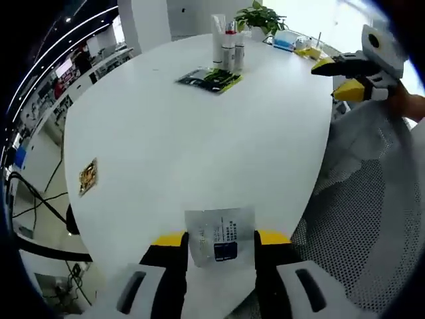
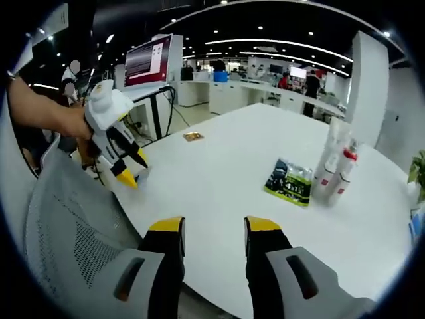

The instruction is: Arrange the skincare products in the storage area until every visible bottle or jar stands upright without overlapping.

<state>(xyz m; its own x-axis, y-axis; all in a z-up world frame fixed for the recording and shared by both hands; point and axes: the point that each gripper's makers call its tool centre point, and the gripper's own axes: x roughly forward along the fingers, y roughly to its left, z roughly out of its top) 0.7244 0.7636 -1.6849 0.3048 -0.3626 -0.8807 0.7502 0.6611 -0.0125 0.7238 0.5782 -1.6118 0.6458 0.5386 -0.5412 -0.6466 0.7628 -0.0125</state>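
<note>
A cluster of white bottles (image 1: pixel 229 46), some red-capped, stands upright at the far side of the white table (image 1: pixel 199 146). A black-and-green packet (image 1: pixel 209 80) lies flat just in front of them. A clear sachet with a blue label (image 1: pixel 220 239) lies at the near table edge, between the jaws of my left gripper (image 1: pixel 220 238), which stands open around it. The right gripper (image 1: pixel 348 76) hovers past the table's right edge. In the right gripper view my right gripper (image 2: pixel 214 226) is open and holds nothing. There the bottles (image 2: pixel 335 166) and packet (image 2: pixel 289 179) lie ahead to the right, and the left gripper (image 2: pixel 129 169) is at the left, held by a hand.
A small gold packet (image 1: pixel 87 176) lies near the table's left edge. A potted plant (image 1: pixel 262 16) and a blue box (image 1: pixel 285 41) sit beyond the bottles. A grey mesh chair (image 1: pixel 358 219) stands beside the table. Desks and a monitor (image 2: pixel 149 60) fill the office behind.
</note>
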